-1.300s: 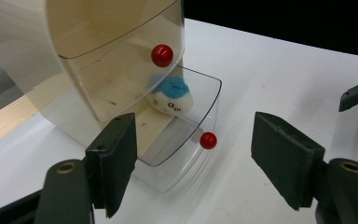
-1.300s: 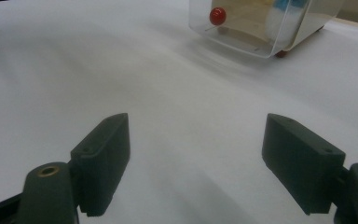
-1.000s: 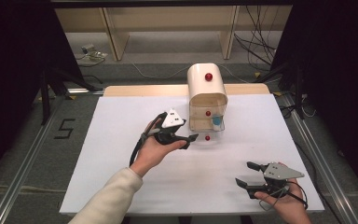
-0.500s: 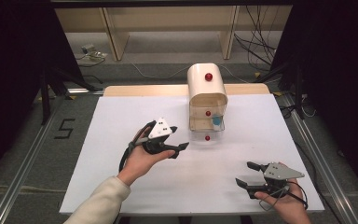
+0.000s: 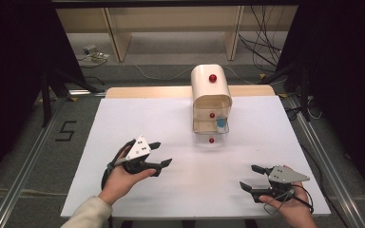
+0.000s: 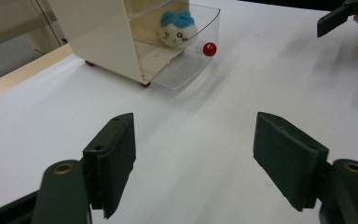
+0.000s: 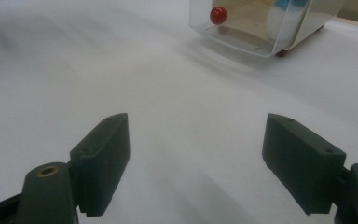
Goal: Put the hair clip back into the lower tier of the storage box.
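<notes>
The left tongs (image 5: 160, 153) are dark green-black, with two flat, blocky jaws that each end in a brass-ringed pivot hole. A grey three-cornered plate (image 5: 139, 147) marked with small dark dots sits on top, and a black cable (image 5: 107, 172) loops beside the left hand (image 5: 121, 179). A pale cream sleeve (image 5: 86, 216) covers that forearm. The right tongs (image 5: 250, 177) share the same dark body and square-edged jaws, carry a plain grey plate (image 5: 287, 175), and trail a thin black cable (image 5: 306, 202) over the right hand (image 5: 292, 211).
</notes>
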`<state>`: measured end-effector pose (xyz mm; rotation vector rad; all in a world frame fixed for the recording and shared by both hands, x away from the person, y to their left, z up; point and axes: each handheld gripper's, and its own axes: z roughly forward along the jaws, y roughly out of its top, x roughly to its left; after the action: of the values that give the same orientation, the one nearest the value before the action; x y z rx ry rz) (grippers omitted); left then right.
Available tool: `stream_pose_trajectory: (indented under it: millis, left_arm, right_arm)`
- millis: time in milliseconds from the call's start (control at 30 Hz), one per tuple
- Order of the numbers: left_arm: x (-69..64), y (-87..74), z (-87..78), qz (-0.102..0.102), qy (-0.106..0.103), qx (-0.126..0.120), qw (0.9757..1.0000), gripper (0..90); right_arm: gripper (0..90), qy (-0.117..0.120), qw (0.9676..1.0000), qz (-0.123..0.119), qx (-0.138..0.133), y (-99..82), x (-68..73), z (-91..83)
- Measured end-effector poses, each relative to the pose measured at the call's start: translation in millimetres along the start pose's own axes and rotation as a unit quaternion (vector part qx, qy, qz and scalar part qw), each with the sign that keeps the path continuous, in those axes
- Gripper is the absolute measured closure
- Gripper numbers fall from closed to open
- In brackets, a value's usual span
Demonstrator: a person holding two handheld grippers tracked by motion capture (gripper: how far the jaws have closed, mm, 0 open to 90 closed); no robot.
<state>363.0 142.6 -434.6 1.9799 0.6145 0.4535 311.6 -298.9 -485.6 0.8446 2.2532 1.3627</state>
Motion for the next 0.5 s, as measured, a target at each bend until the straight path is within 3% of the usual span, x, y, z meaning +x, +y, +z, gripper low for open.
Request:
stream_pose_trajectory:
  millis: [300,500]
  left_arm:
    - [5.7,-26.6,-21.7,-0.009,0.024,0.007,0.9997,29.7]
    - [5.6,-38.5,-23.5,-0.023,0.027,0.009,0.9993,29.9]
  right_arm:
    - [24.0,0.001,1.0000,-0.003,-0.001,0.0,-0.1,0.3]
    - [23.9,0.002,1.0000,-0.004,0.001,0.0,-0.3,0.7]
